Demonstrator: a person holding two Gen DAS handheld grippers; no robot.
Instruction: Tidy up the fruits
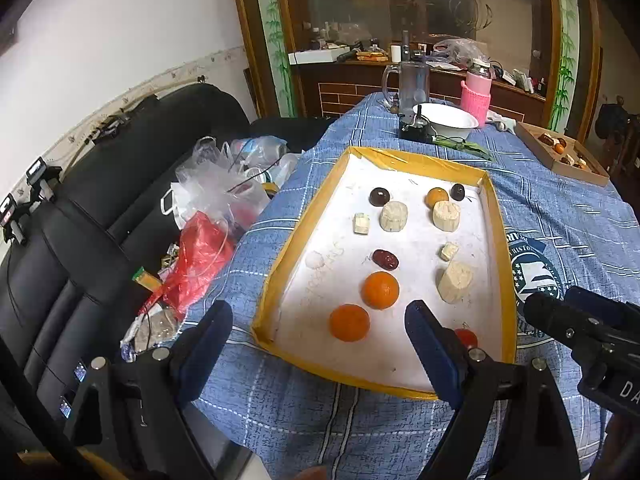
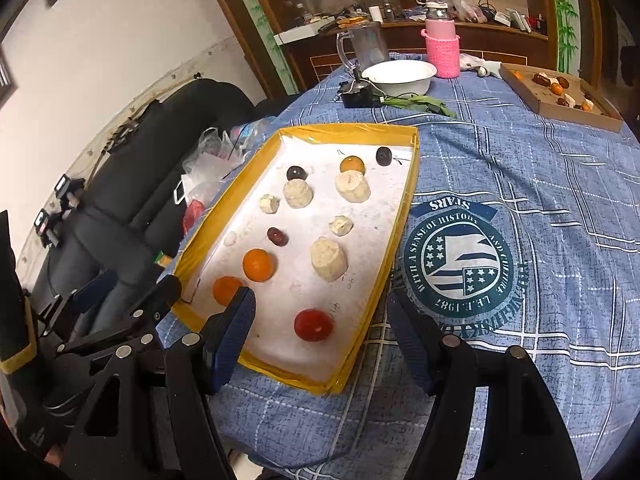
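A yellow-rimmed white tray (image 1: 505, 264) (image 2: 404, 208) lies on the blue tablecloth and holds several fruits and pale chunks. Near its front edge lie two oranges (image 1: 349, 322) (image 1: 380, 290), a red tomato (image 2: 314, 325) (image 1: 466, 337) and a red date (image 1: 386, 259). Further back lie pale banana chunks (image 1: 454, 282) (image 1: 394, 216), a small orange (image 1: 436, 197) and two dark plums (image 1: 379, 196) (image 1: 457, 192). My left gripper (image 1: 318, 330) is open above the tray's front edge, over the nearest orange. My right gripper (image 2: 324, 324) is open, its fingers on either side of the tomato from above.
A cardboard box (image 2: 560, 108) with more fruit stands at the table's back right. A white bowl (image 2: 400, 76), glass mug (image 2: 366, 44), pink bottle (image 2: 442, 50) and small black device (image 2: 356, 96) stand at the back. A black sofa with plastic bags (image 1: 208, 200) is on the left.
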